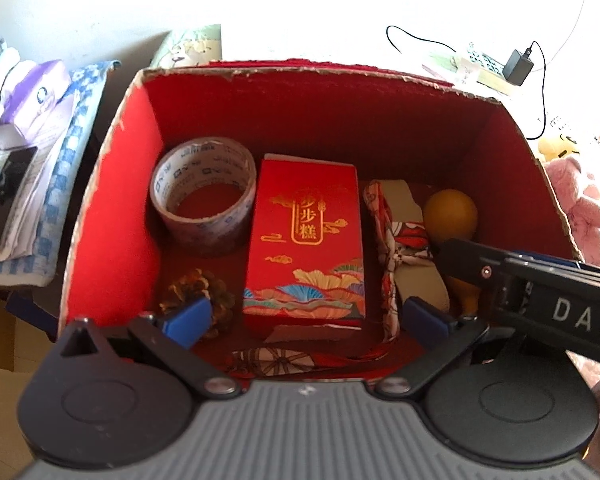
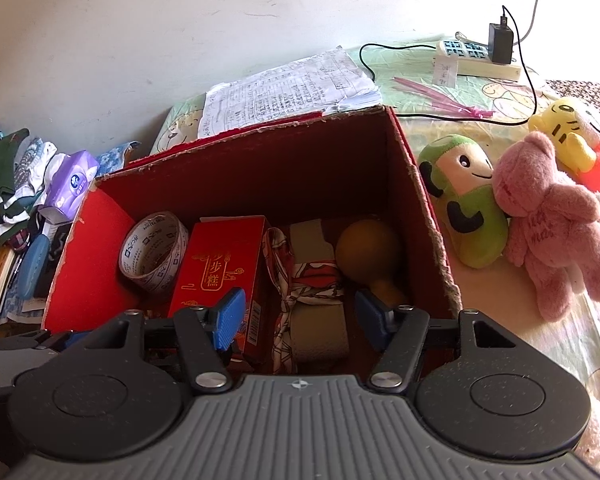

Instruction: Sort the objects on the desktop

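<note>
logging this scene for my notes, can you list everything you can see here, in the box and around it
cardboard box: 1, red inside, centre, open top
tape roll: 1, clear with blue print, box, left
gift box: 1, red with gold print, box, middle
pine cone: 1, golden brown, box, near left
fabric-tied bundle: 1, beige with red patterned cloth, right of gift box
gourd: 1, yellow-brown, box, far right
plush toys: 3, green, pink, yellow, right of box
paper stack: 1, white, behind box
power strip: 1, white, black adapter plugged in, far right
tissue pack: 1, purple, left of box
left gripper: 1, blue pads, open over box
right gripper: 1, blue pads, open over box
</note>
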Demonstrator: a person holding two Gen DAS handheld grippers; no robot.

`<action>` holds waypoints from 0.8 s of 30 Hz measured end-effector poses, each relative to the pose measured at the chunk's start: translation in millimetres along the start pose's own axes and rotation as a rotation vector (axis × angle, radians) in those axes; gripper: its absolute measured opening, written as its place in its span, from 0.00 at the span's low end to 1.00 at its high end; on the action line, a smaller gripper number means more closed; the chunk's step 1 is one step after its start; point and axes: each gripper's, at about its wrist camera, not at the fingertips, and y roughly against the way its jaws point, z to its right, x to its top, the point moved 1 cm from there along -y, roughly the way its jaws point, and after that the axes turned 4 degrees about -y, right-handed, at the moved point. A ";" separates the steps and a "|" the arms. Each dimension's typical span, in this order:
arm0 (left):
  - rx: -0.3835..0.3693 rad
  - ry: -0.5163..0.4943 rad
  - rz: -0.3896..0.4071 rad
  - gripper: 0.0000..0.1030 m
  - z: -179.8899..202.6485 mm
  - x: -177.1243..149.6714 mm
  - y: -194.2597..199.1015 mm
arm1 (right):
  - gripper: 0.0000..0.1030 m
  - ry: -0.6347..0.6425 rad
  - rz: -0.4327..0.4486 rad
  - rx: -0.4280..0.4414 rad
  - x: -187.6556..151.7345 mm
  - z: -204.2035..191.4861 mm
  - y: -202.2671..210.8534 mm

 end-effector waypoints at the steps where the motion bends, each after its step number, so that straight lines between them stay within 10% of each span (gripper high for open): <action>1: 0.007 -0.001 0.001 0.99 0.7 -0.1 0.1 | 0.63 -0.003 0.002 -0.001 -0.3 1.1 0.6; 24: 0.025 -0.002 0.064 1.00 4.1 -4.3 -7.1 | 0.59 0.044 0.015 -0.029 -4.6 5.6 2.1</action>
